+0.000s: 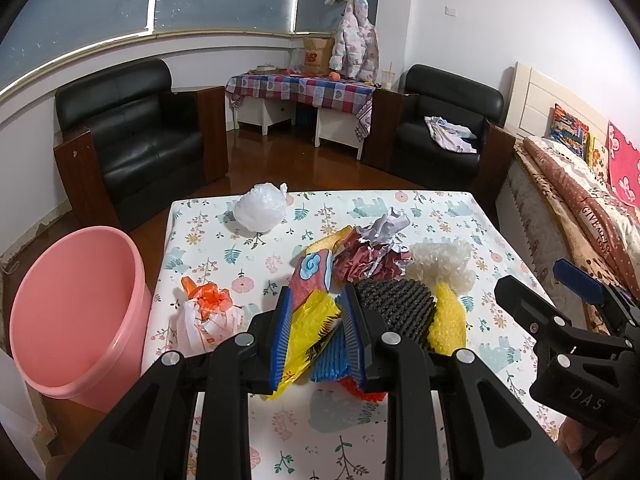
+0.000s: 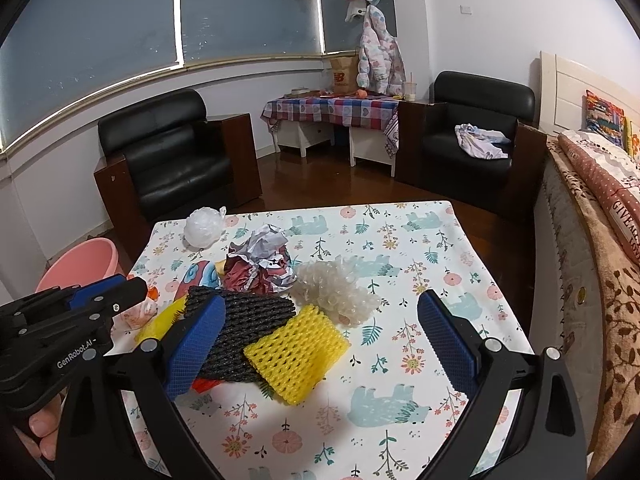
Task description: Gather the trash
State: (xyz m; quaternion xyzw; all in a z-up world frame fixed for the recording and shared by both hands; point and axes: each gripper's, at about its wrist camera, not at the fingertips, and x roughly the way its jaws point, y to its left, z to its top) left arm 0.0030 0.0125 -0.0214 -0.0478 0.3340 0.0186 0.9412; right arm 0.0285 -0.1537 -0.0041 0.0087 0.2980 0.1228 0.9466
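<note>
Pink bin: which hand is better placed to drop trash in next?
Left. Its tongs already pinch the yellow wrapper, beside the pink bin. Right tongs are open, empty.

Red foam net (image 1: 370, 394) mostly hidden under left tool (image 1: 316, 334); pink bucket (image 2: 86, 262) partly hidden behind it.

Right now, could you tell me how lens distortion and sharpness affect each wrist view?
Left wrist view: strong fisheye bends the window ledge, corners go black, table stays sharp. Right wrist view: same curved ledge, dark corners, yellow foam net crisp.
</note>
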